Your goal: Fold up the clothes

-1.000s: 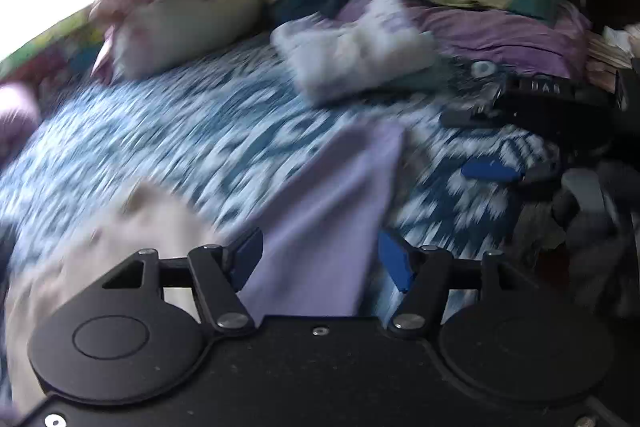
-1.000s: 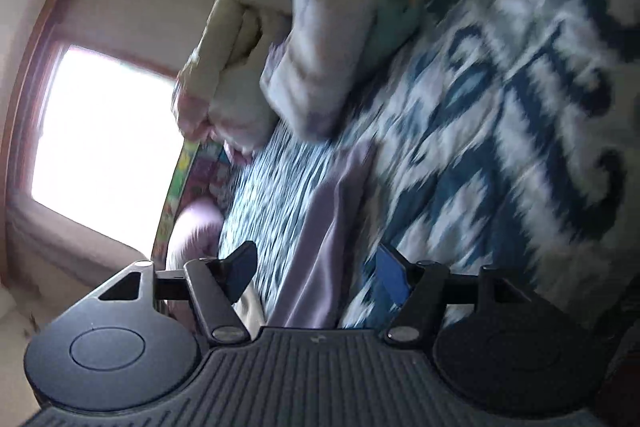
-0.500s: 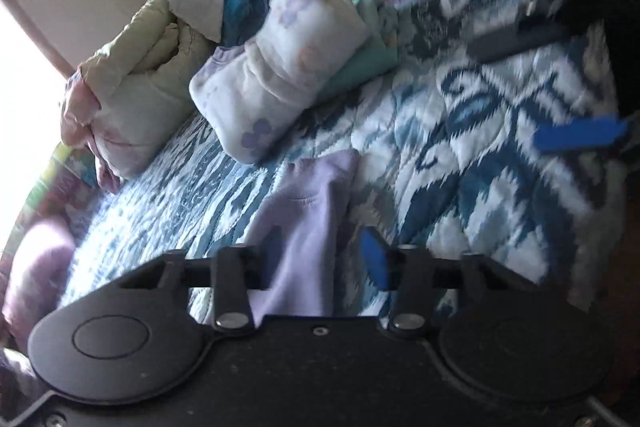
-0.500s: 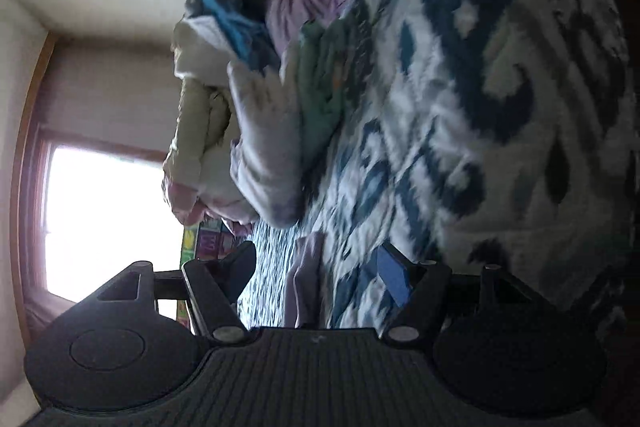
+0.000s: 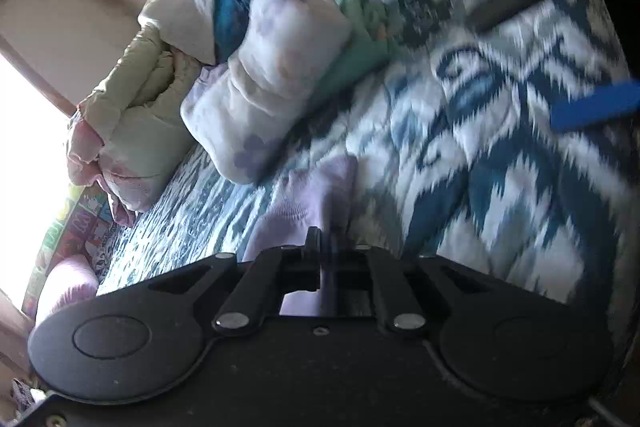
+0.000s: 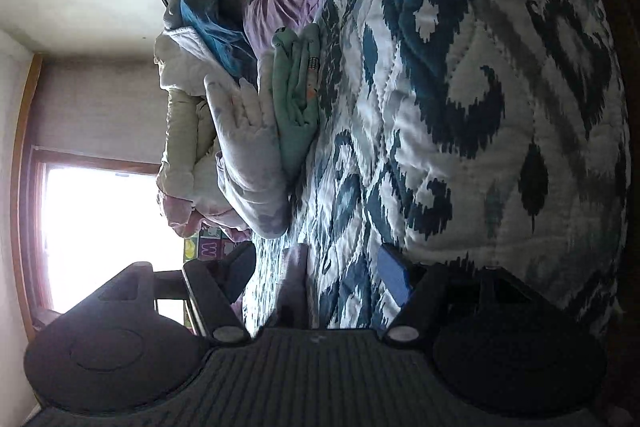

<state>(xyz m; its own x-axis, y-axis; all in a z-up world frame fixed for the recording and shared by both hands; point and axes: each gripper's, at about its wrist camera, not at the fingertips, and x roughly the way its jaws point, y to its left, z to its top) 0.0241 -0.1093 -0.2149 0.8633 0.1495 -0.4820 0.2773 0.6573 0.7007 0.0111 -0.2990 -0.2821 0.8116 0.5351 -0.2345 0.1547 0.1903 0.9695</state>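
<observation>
Here the left gripper (image 5: 326,247), at the lower centre of the left wrist view, is closing its jaws on an edge of the lavender garment (image 5: 308,195), whose cloth runs up between the nearly met fingers. That garment lies flat on the blue-and-white patterned quilt (image 5: 500,155), stretching from the gripper toward the middle of the frame. In the right wrist view the right gripper (image 6: 316,275) sits at the lower centre with its jaws spread apart, and a narrow strip of the same lavender garment (image 6: 294,279) lies between them without either pad pressing it. Above, toward the upper left of both views, a folded white floral garment (image 5: 272,79) rests against a folded teal garment (image 5: 360,39), with a bundled cream comforter (image 5: 140,115) beside them near the bright window (image 6: 100,227).
</observation>
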